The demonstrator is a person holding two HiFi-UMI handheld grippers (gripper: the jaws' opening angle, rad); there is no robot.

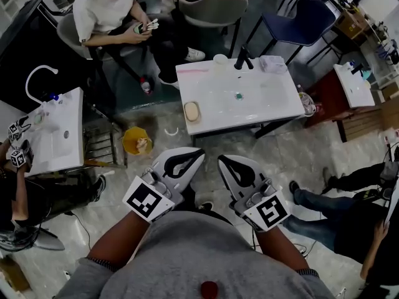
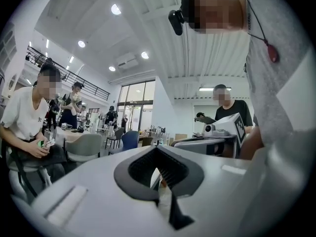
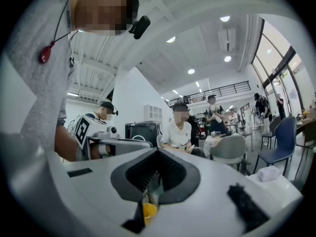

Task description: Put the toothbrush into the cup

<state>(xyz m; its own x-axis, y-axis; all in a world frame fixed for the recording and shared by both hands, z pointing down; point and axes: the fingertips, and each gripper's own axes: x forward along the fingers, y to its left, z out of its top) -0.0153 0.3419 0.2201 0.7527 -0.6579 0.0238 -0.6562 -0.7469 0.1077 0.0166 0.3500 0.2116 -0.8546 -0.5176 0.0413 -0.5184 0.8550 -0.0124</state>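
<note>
A white cup (image 1: 220, 59) stands at the far edge of a white washbasin table (image 1: 206, 120), next to a black tap (image 1: 243, 58). A small greenish item (image 1: 239, 96) lies in the middle of the basin; I cannot tell what it is, and no toothbrush can be made out. My left gripper (image 1: 198, 152) (image 2: 157, 147) and right gripper (image 1: 222, 161) (image 3: 158, 149) are held side by side close to my body, short of the table's near edge. Both are shut with nothing between the jaws.
A tan soap-like block (image 1: 191, 111) lies on the table's near left corner and a folded cloth (image 1: 272, 63) (image 3: 270, 173) at its far right. An orange bucket (image 1: 137, 141) stands on the floor left of the table. A second basin unit (image 1: 56, 129) is at the left; chairs and people surround the table.
</note>
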